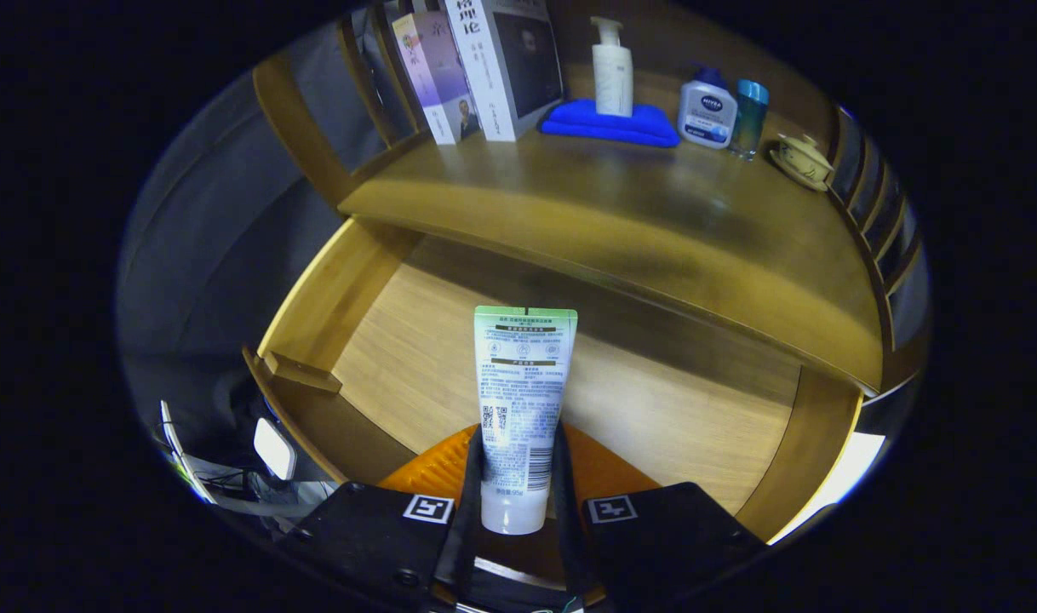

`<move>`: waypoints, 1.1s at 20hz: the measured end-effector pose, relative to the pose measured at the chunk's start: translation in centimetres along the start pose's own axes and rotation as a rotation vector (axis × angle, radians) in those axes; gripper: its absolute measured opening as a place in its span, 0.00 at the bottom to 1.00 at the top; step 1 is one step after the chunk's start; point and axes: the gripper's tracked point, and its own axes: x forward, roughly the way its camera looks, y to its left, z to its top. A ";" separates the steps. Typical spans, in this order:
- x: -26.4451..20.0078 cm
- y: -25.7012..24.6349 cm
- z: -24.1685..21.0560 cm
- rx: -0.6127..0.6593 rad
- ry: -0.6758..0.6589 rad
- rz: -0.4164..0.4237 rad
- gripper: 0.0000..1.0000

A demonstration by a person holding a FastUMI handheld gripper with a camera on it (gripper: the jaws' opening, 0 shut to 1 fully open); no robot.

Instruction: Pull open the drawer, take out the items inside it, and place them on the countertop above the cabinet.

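— Wooden drawer (382,340) pulled open under the countertop (655,230); what's in the gripper (518,494)?
— A tube (523,400), pinched between both fingers, cap toward the camera, held above the drawer floor.
— Anything hard to see?
— An orange thing (433,468) beneath the fingers is mostly covered. On the countertop, the books (484,68) are cut off at the top, and a pump bottle (612,72) stands on a blue cloth (612,123).

Gripper (517,502) — two blocky finger mounts, square black-and-white tag on each — slim fingers
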 end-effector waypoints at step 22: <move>-3.7 -5.3 12.4 0.252 -0.242 -0.009 0.42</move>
